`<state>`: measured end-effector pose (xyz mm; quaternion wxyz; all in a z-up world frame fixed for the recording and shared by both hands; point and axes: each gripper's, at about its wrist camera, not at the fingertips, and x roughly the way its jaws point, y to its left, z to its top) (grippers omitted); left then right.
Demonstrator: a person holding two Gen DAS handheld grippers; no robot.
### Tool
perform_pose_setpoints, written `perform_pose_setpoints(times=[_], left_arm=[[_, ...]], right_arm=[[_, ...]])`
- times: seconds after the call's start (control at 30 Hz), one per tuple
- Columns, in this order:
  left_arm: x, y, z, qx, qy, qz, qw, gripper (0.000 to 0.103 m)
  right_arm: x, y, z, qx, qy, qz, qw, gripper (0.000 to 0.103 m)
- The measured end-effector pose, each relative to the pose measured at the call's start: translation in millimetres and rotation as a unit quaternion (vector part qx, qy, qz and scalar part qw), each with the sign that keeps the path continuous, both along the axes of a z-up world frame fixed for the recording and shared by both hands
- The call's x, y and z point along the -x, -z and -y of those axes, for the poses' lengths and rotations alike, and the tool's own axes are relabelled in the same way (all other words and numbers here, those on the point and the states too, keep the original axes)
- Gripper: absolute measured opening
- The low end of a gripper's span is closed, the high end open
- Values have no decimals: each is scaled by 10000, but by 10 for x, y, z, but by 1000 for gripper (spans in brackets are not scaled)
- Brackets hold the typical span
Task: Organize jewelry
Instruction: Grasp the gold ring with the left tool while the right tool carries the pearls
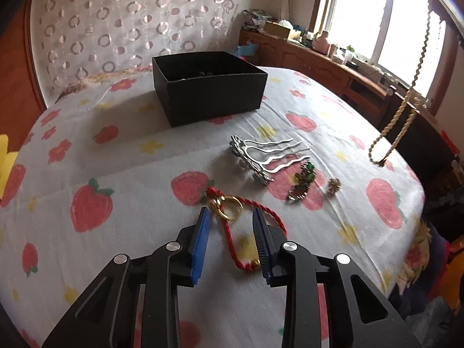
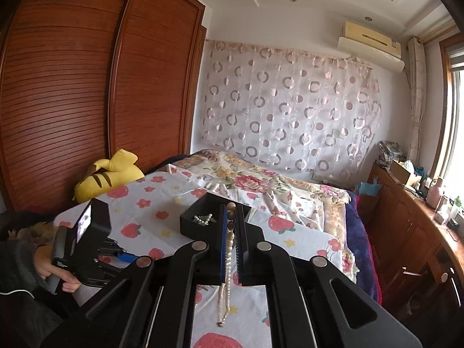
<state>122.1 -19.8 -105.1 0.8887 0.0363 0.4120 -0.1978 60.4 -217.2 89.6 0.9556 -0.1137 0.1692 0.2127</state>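
On a strawberry-print sheet (image 1: 116, 156), the left hand-held gripper (image 1: 230, 217) hangs spread over a red cord (image 1: 262, 216) with gold rings (image 1: 230, 207). Right of it lie a silver hair comb (image 1: 258, 156), a green piece, possibly a brooch (image 1: 301, 178), and a black box (image 1: 208, 87) behind. The right hand-held gripper (image 2: 231, 211) pinches a dangling pearl necklace (image 2: 227, 287).

A black open box (image 1: 208, 87) is set on the strawberry-print sheet (image 1: 130, 156), white pearls (image 2: 203, 219) seen inside. Nearer lie a silver hair comb (image 1: 261, 156), a green brooch (image 1: 303, 181), a small gold piece (image 1: 334, 186) and a red cord with gold rings (image 1: 232, 207) — apart from one another. A bead necklace (image 2: 229, 261) is held hanging.
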Motion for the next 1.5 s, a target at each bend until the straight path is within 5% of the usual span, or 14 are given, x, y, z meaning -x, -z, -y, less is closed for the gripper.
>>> perform_pose_setpoints(times=[0.3, 0.5, 0.57, 0.77, 1.17, 1.5], left_arm=[[-66, -14, 25, -79, -10, -3, 10000, 24], [-151, -16, 127, -345, 43, 30, 9994, 32], [-127, -22, 149, -377, 121, 51, 9992, 23], [-30, -66, 122, -288, 120, 162, 9994, 22], [24, -544, -112, 43, -115, 708, 9974, 22], [-215, -825, -139, 81, -216, 1028, 9944, 22]], right_arm=[[-25, -17, 9, -29, -18, -69, 10000, 6], [-34, 39, 55, -80, -6, -163, 9998, 6], [-37, 59, 69, -94, -5, -178, 9998, 6], [-46, 101, 82, -105, -13, -212, 9997, 6], [-191, 150, -20, -83, -58, -145, 9998, 6], [-734, -143, -350, 23, -126, 183, 9998, 6]])
